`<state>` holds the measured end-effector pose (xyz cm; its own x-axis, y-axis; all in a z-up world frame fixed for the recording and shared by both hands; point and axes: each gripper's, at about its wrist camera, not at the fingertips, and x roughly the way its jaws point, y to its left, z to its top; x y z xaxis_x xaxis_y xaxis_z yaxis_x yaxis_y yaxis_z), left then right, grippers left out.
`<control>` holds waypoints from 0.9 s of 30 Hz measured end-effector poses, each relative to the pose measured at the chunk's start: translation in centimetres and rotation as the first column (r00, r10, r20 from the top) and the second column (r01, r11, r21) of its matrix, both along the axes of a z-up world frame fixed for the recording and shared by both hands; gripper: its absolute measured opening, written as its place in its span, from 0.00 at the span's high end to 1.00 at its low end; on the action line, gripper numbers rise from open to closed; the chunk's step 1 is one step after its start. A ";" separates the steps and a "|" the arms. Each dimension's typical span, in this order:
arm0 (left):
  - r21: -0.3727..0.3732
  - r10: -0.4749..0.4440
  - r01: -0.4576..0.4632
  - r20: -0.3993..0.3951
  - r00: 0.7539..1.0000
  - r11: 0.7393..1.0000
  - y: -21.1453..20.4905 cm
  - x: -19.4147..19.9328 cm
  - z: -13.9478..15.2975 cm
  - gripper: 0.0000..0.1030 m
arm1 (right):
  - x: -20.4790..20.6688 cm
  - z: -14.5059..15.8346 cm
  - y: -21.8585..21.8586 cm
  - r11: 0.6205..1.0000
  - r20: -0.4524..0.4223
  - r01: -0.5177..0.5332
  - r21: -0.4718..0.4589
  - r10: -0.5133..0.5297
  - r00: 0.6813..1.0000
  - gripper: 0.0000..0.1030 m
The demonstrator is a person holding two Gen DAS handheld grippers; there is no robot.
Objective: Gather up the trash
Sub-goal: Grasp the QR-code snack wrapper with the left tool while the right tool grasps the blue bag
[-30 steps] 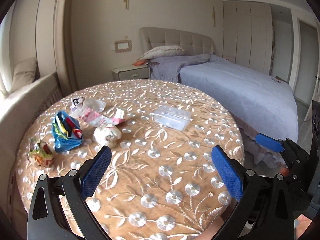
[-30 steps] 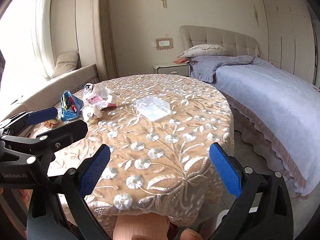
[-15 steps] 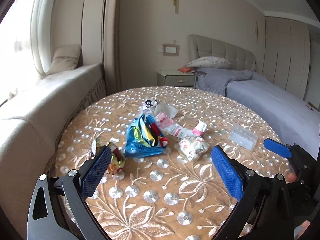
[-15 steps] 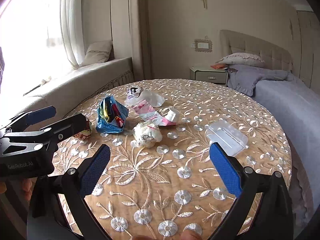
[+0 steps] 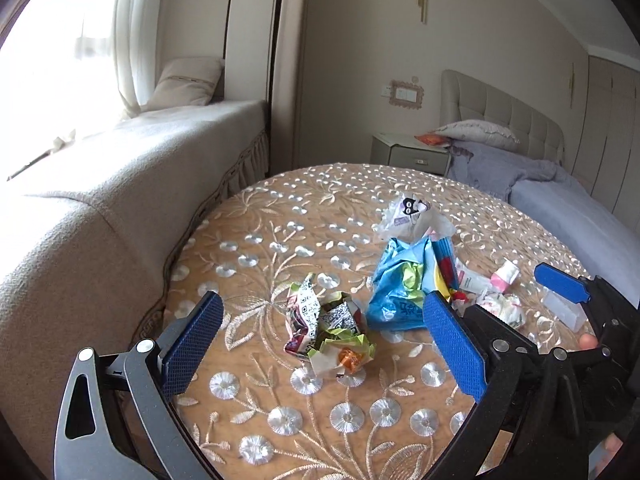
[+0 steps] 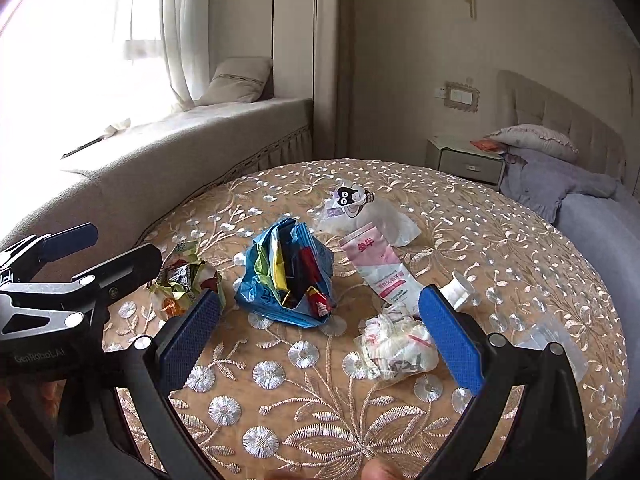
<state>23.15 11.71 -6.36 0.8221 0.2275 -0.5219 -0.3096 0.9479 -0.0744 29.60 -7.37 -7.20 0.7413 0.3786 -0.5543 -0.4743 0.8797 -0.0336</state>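
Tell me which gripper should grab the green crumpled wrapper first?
Left. The left gripper is open with the green wrapper centred between its fingers. The right gripper, also open, faces the blue bag and white wad instead.

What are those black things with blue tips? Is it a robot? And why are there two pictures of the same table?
It isn't a robot. A person holds a grabbing tool in each hand, and each tool has two black fingers with blue pads. A little camera sits on each tool and looks out along its fingers, so you get two pictures of one round table.

One picture comes from the left gripper, the other from the right gripper. Both are open and hold nothing.

On the flowery tablecloth lies trash: a crumpled green wrapper, a blue snack bag, a pink and white tube, a clear bag with a cartoon face, a white crumpled wad and a clear plastic box.
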 end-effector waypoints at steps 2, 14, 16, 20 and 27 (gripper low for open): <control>-0.014 0.010 -0.010 -0.028 1.000 1.000 1.1 0.5 -0.9 0.05 | 0.9 -0.8 0.7 0.999 -0.009 0.009 -0.031 -0.009 1.000 0.04; -0.186 -0.073 0.043 -0.162 0.984 0.982 4.4 5.7 -4.9 0.13 | 5.8 -4.2 5.5 0.979 -0.117 -0.048 -0.198 0.025 0.993 0.08; -0.230 -0.111 0.074 -0.150 0.982 0.970 4.6 6.0 -5.4 0.32 | 5.9 -4.6 5.7 0.977 -0.143 -0.077 -0.197 0.049 0.989 0.36; -0.241 -0.147 0.115 -0.124 0.981 0.964 3.7 5.5 -5.2 0.52 | 4.8 -4.3 5.4 0.974 -0.109 -0.076 -0.215 0.053 0.993 0.42; -0.174 -0.128 0.116 -0.062 0.990 0.978 2.3 2.2 -2.5 0.52 | 1.5 -2.0 2.4 0.984 -0.052 -0.036 -0.174 0.027 0.998 0.46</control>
